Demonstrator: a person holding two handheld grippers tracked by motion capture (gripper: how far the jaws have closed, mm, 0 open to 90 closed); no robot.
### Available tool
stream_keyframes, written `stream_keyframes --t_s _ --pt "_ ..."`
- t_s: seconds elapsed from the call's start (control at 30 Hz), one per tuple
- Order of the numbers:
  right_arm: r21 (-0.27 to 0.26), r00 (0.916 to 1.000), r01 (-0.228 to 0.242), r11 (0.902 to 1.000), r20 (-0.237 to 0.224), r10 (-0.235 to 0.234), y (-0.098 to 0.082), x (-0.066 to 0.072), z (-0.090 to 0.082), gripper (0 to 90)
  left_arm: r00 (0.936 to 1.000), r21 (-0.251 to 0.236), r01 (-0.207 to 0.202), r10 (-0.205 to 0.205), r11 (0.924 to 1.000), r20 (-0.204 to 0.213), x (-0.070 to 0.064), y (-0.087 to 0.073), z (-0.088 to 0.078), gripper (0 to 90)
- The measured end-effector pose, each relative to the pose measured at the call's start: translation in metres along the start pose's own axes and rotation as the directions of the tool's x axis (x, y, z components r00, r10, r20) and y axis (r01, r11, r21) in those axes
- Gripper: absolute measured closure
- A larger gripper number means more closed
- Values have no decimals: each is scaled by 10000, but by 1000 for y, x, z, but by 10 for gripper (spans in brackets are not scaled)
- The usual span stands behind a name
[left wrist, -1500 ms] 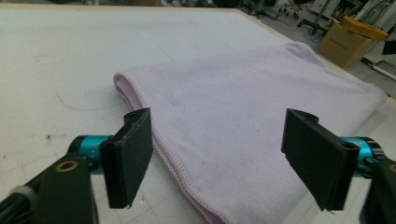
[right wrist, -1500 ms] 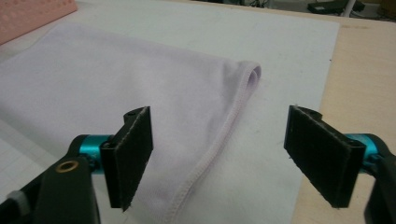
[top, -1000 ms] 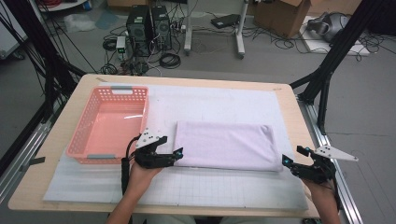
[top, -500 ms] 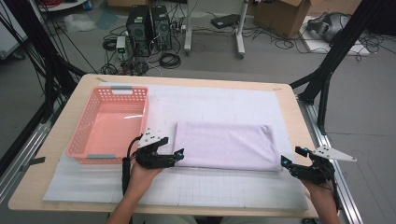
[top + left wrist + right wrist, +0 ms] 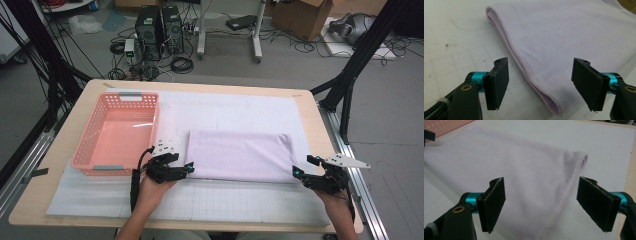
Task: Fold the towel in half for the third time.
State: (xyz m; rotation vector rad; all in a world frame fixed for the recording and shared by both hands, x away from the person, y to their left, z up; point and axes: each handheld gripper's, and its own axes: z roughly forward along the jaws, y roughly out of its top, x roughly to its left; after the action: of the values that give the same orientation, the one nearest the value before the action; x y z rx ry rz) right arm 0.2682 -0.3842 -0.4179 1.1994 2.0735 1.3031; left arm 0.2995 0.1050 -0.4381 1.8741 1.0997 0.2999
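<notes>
A folded lilac towel [image 5: 240,155] lies flat on the white gridded mat. My left gripper [image 5: 189,169] is at its near left corner. In the left gripper view the towel's hemmed corner [image 5: 549,100] lies between the jaws of the left gripper [image 5: 540,75]. These jaws have just been closing, and the pads stand clear of the cloth. My right gripper [image 5: 301,166] is at the near right corner. It is open, and in the right gripper view [image 5: 541,195] the towel's seamed edge [image 5: 564,197] runs between its jaws, untouched.
A pink plastic basket [image 5: 86,142] stands to the left of the towel, close behind my left hand. The white mat [image 5: 235,107] covers most of the wooden table [image 5: 310,107]. Black frame legs and cables stand on the floor beyond.
</notes>
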Motion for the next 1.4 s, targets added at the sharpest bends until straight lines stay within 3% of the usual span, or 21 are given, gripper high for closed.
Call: stream_keyframes --t_s 0.23,0.4,0.57,0.67,0.8,1.0,1.23,1.4 --pt "119 9998 122 9999 -182 -120 2 5 7 222 9996 570 -44 28 9984 288 -1 -4 3 461" --pt "132 9988 226 9997 -442 -220 6 11 15 222 9998 776 -56 42 9970 171 -6 -7 10 497" --pt "42 9968 229 9997 -773 -225 12 19 26 222 9980 825 -621 631 9947 -100 -14 -8 11 554" --pt "112 9954 316 9994 -913 -304 14 23 32 222 9977 849 -672 673 9941 14 -19 -8 13 696" --pt "173 9941 344 9993 -1034 -325 18 28 39 222 9995 829 -248 229 9963 233 -16 -8 14 787" --pt "135 9921 86 9999 -1252 -68 29 30 55 218 9993 641 194 -215 9978 320 -14 -10 14 803" --pt "641 9806 79 9979 -1960 48 59 39 96 208 9983 686 390 -419 9969 411 -12 -10 14 803" --pt "751 9715 611 9953 -2335 -420 82 52 126 234 9970 696 514 -552 9963 535 -10 -9 13 802"
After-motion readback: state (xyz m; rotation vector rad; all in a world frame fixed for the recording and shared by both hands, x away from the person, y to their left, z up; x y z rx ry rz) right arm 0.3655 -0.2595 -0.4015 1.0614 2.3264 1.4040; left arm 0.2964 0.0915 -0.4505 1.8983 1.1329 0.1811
